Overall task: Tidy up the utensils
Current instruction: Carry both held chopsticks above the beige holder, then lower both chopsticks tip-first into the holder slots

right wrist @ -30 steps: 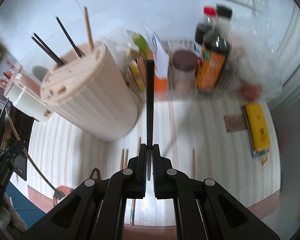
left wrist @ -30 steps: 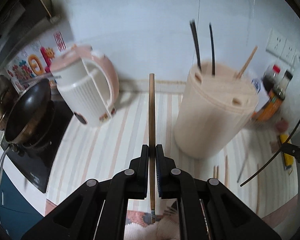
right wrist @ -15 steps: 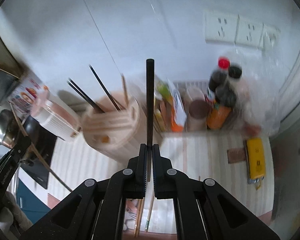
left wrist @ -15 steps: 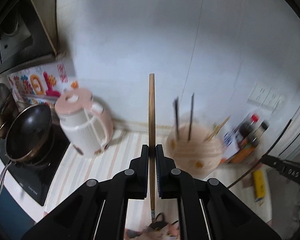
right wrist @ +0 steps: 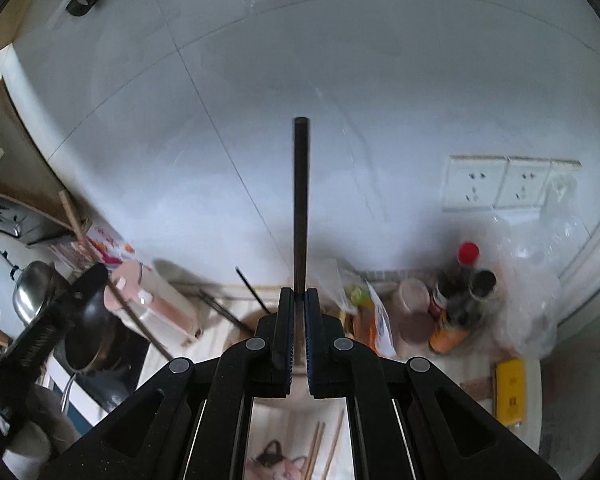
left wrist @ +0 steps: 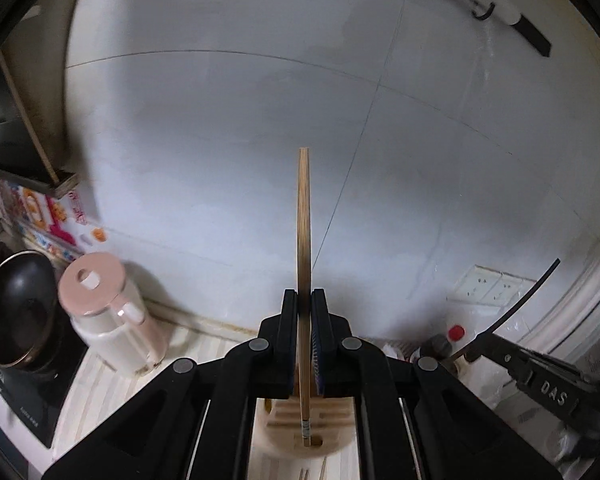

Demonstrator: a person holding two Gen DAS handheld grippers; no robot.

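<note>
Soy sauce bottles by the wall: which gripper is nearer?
Right. The right gripper, clamping a black chopstick, has the bottles just off its right side; the left gripper sits farther away, past it.

Striped counter (right wrist: pixel 476 364): pink kettle (left wrist: pixel 108 320), chopstick holder (left wrist: pixel 300 424), bottles (right wrist: pixel 456 312), loose chopsticks (right wrist: pixel 320 448)

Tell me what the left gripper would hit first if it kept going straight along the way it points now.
Most likely the white tiled wall. The left gripper, shut on a wooden chopstick, points at bare wall above the counter, so the chopstick's tip would probably touch first. Depth is hard to judge here.
</note>
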